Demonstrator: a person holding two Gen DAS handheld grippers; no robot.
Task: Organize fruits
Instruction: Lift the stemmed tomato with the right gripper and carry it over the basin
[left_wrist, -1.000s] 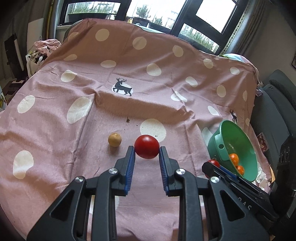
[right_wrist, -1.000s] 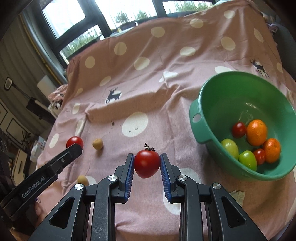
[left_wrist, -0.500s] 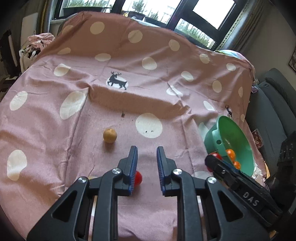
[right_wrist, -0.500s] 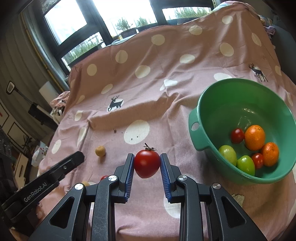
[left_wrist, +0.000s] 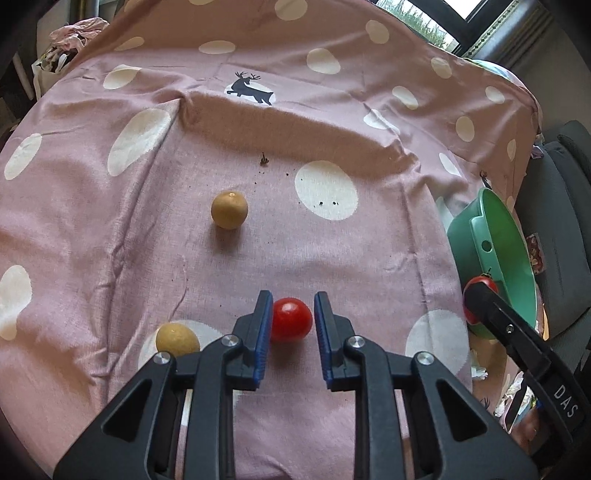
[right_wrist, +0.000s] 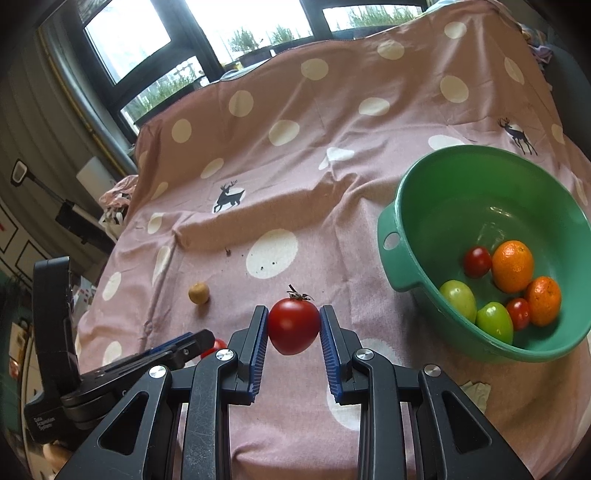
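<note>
My right gripper (right_wrist: 293, 311) is shut on a large red tomato (right_wrist: 293, 326) with a stem, held above the cloth left of the green bowl (right_wrist: 391, 258). In the bowl lie two oranges, two green fruits and two small red tomatoes. A small red tomato (left_wrist: 291, 323) rests on the cloth, and it shows in the narrow gap of my left gripper (left_wrist: 293, 304). A sliver of cloth shows beside the right pad, so nothing presses on it. One yellow-brown fruit (left_wrist: 229, 209) lies further back. A second yellow-brown fruit (left_wrist: 177, 338) sits just left of the left finger.
A pink cloth (left_wrist: 110, 240) with white dots and deer covers the surface, with a raised fold (left_wrist: 295, 110) across the back. A dry stem bit (left_wrist: 263, 159) lies mid-cloth. Crumpled paper (right_wrist: 474, 391) sits below the bowl. A grey sofa (left_wrist: 561, 177) stands at the right.
The small red tomato was at the left gripper's tips above the cloth and has dropped onto it. The left gripper sank and tilted down over it. The right gripper kept still.
</note>
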